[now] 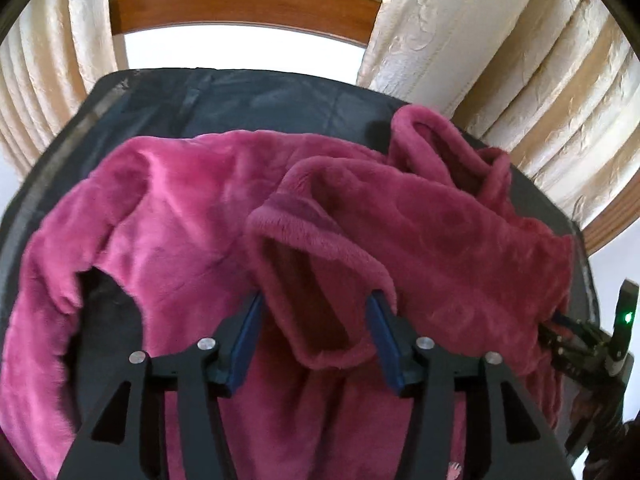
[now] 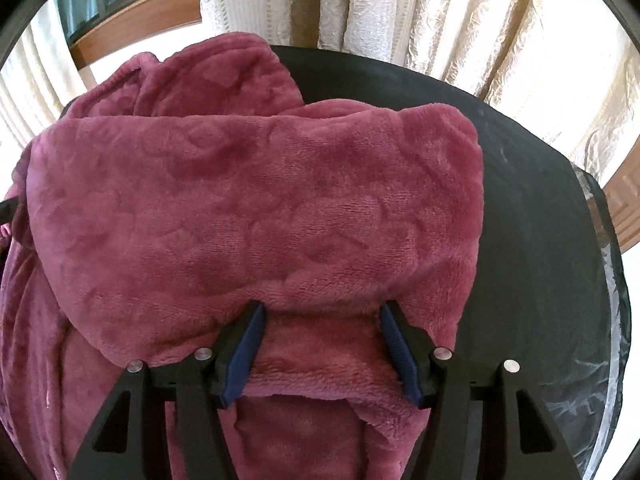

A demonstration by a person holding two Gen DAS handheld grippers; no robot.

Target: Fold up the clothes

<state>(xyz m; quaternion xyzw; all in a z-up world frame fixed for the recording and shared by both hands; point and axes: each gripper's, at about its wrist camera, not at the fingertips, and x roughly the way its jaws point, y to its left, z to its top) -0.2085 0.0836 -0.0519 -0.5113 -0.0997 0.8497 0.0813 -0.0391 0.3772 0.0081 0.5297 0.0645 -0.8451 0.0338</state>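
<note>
Left wrist view: robe [image 1: 192, 216] half-folded on bench [image 1: 248, 100], cuff between wide left gripper [image 1: 316, 340]; right gripper [image 2: 320, 340] wide too; more folds left.

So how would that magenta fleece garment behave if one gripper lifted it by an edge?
Probably floppy: the fleece garment already sags in soft folds and drapes over the dark table edge. Its thick pile suggests some bulk, so layers may drag along. The plush nap likely grips the blue pads rather than slipping.
</note>
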